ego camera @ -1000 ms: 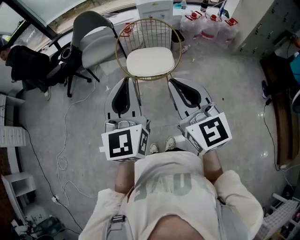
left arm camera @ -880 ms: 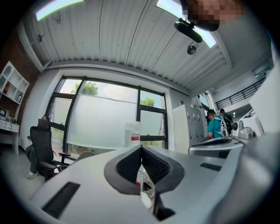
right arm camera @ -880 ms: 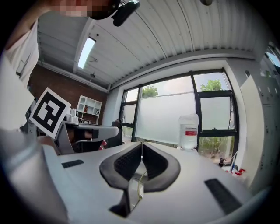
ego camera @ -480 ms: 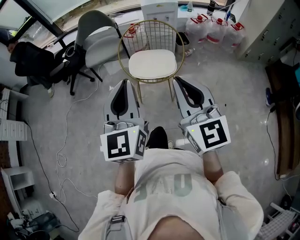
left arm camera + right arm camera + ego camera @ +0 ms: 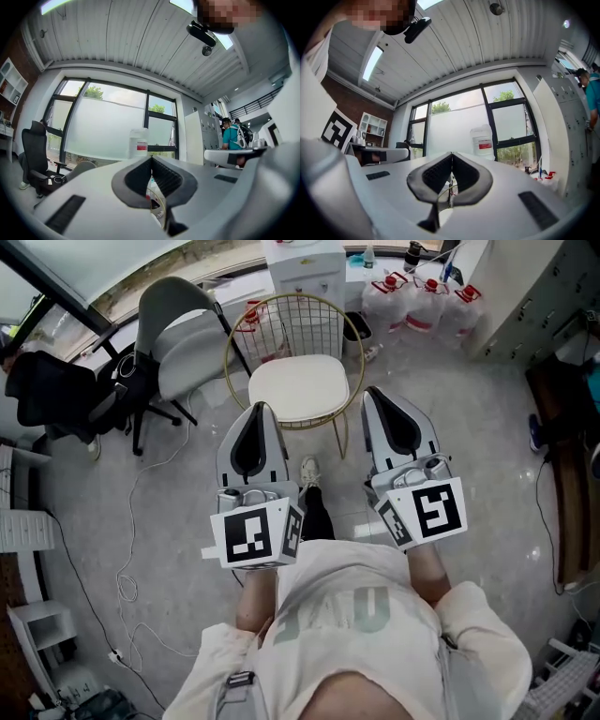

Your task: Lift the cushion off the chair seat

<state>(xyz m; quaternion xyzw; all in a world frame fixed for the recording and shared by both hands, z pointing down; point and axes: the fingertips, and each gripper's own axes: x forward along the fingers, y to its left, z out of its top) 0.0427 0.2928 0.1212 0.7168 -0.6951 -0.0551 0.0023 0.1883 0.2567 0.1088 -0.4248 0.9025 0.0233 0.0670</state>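
two pairs of tongs hang level in front of the person, both pointing at the chair [image 5: 291, 302], and neither carries anything. the left tongs [image 5: 259, 409] are pressed together, their ribbed pads [image 5: 140, 174] meeting along a single line with nothing between. the right tongs [image 5: 373, 390] are the same, closed on nothing.

the cushion [image 5: 298, 388] is a white, rounded pad. it lies flat on the seat of the gold wire chair, squarely in its place, and nothing touches it. from above, the left tips sit near the seat's front left edge and the right tips just off its front right corner. the steep downward view makes it hard to say whether they are at seat height or above it. the chair stands on the grey floor [image 5: 141, 521], with a grey folding chair [image 5: 183, 329] just to its left and water jugs [image 5: 417, 292] behind it by the wall.

as i read it, the step in hand is the reach, and the lift itself has not begun. the next move calls first for both tongs to open, since closed tips can only prod the cushion. then each should come to a side edge of the cushion, one left and one right, low enough for one jaw to slip under the rim, and close on its thickness. the cushion looks soft, so i would expect it to sag unless both sides rise together and evenly. whether it is tied to the wire seat i cannot see.
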